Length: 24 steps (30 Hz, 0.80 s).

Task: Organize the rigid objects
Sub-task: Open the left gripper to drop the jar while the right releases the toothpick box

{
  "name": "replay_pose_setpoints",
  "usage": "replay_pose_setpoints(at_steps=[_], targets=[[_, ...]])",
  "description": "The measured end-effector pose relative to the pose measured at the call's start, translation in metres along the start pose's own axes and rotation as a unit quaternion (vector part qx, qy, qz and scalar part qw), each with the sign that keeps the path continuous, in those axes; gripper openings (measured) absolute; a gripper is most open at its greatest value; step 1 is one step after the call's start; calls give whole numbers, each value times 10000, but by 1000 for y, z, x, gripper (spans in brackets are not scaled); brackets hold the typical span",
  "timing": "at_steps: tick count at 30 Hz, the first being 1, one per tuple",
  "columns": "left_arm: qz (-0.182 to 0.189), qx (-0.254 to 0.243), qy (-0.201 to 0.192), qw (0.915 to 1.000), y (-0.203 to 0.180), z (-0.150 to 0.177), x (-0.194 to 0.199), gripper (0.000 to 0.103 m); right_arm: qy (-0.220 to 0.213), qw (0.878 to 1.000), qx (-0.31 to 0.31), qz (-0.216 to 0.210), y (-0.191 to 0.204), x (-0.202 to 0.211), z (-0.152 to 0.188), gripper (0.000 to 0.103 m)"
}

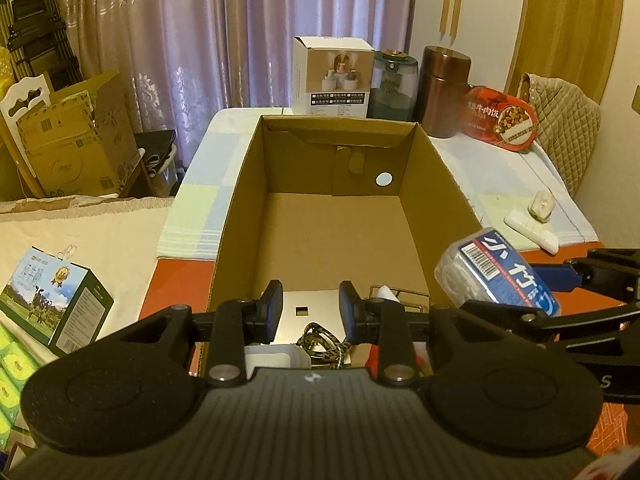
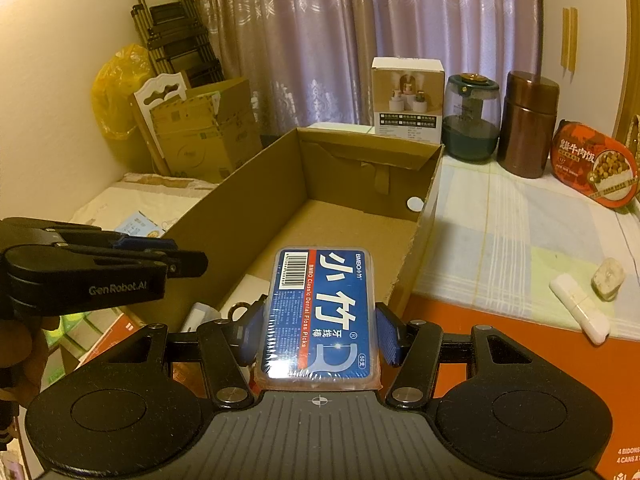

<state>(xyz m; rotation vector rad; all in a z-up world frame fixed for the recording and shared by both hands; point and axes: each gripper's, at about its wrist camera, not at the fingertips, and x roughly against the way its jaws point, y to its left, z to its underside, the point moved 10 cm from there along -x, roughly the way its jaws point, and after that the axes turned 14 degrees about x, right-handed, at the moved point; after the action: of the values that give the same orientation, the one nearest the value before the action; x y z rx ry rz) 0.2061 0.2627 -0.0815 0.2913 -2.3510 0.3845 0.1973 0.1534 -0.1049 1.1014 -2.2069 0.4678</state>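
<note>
An open cardboard box point(image 1: 240, 184) point(image 2: 224, 216) stands on the table. Its near end holds a flat beige plate point(image 1: 312, 312), a patterned cord point(image 1: 320, 340) and a white item point(image 1: 276, 356). My right gripper point(image 2: 320, 332) is shut on a blue dental floss pick box point(image 2: 320, 312) and holds it above the cardboard box's near right corner; it also shows in the left wrist view point(image 1: 496, 272). My left gripper point(image 1: 310, 312) is open and empty over the box's near end; it appears at the left of the right wrist view point(image 2: 176, 256).
At the table's back stand a white carton point(image 1: 332, 76), a green jar point(image 1: 392, 84), a copper canister point(image 1: 444, 92) and a red food tub point(image 1: 500, 120). A white stick point(image 2: 580, 314) and small pale object point(image 2: 608, 278) lie right. A green carton point(image 1: 56, 300) lies left.
</note>
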Motion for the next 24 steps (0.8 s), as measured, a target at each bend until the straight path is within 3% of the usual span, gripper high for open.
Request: replay_pose_setpoints(at_steps=[16,24], targets=[[-17,17,-21,10000,3,1,3,25,-127,9999,10,-112,8,-2,-5,54],[-1,43,-89,10000,1,0,13,25,-277,9995,-118,11,-2,10,-7,62]])
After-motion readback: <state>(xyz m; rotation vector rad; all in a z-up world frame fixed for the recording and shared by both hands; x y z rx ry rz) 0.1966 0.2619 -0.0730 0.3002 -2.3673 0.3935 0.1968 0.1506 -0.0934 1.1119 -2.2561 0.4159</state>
